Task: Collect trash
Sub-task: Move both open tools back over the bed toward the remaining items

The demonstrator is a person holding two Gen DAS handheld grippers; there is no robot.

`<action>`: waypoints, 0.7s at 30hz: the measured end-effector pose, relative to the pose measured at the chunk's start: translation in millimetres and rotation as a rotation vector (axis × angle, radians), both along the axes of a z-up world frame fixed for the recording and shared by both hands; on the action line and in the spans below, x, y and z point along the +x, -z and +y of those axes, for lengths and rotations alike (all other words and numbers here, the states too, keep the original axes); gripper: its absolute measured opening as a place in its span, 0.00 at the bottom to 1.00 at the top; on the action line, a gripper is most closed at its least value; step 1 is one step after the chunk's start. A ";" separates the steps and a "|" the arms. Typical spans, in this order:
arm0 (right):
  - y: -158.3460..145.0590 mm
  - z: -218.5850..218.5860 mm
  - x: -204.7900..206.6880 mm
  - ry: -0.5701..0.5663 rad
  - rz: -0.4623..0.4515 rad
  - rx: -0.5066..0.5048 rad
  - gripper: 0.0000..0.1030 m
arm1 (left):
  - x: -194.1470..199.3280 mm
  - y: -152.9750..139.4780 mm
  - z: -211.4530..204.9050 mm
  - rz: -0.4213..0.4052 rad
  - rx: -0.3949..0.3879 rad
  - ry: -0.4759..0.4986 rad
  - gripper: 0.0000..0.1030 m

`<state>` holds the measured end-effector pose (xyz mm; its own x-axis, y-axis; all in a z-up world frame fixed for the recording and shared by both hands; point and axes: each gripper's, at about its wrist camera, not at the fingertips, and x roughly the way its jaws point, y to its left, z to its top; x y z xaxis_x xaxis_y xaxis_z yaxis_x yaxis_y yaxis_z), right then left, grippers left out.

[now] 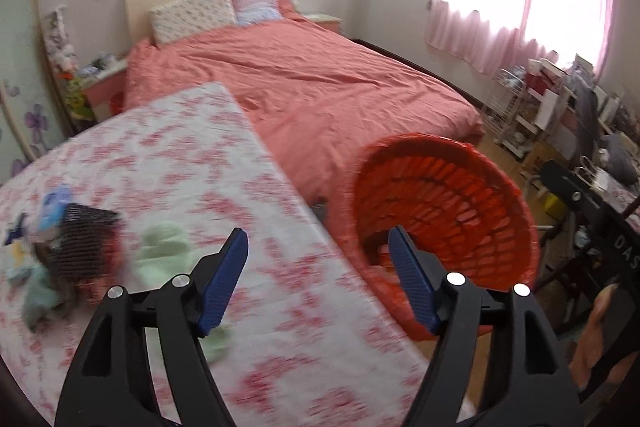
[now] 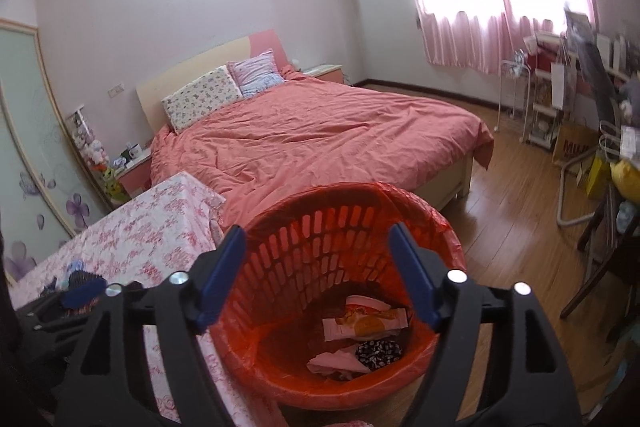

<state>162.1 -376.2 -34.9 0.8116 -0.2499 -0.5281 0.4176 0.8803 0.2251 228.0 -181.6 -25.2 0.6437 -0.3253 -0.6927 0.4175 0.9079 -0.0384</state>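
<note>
An orange slotted trash basket with a red liner stands on the floor beside the table; it holds wrappers and a dark patterned scrap. It also shows in the left wrist view. My right gripper is open and empty above the basket. My left gripper is open and empty over the table's right edge. A blurred pile of trash lies on the table at the left, with pale green tissue beside it.
The table has a pink floral cloth. A bed with a coral cover lies behind it. Shelves and clutter stand at the right under a pink-curtained window. Dark chair on wooden floor at right.
</note>
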 end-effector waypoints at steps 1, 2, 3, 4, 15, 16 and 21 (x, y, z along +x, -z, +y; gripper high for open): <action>-1.1 7.3 1.0 -0.008 0.004 -0.013 0.75 | -1.2 -0.9 8.6 -0.009 0.010 -0.017 0.70; -1.8 14.9 2.6 -0.018 0.010 -0.025 0.77 | -1.3 -1.0 18.0 -0.014 0.017 -0.034 0.70; -1.8 19.9 3.3 -0.027 0.014 -0.030 0.78 | -1.6 -0.8 26.7 -0.016 0.020 -0.051 0.70; -1.5 27.3 4.9 -0.043 0.019 -0.034 0.78 | -1.5 -0.7 37.4 -0.016 0.022 -0.070 0.70; 8.1 115.5 38.1 -0.210 0.069 -0.033 0.82 | -0.4 6.9 164.5 -0.032 0.054 -0.306 0.71; 10.9 126.5 44.0 -0.233 0.081 -0.033 0.82 | -0.2 7.7 177.6 -0.033 0.057 -0.332 0.71; 26.3 175.2 69.4 -0.332 0.137 -0.027 0.82 | 5.0 15.4 229.9 -0.017 0.064 -0.437 0.71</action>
<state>231.5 -201.0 -61.2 0.7731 -0.0003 -0.6343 0.1328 0.9779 0.1613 233.0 48.3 -40.5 0.7229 0.0228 -0.6906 -0.0058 0.9996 0.0269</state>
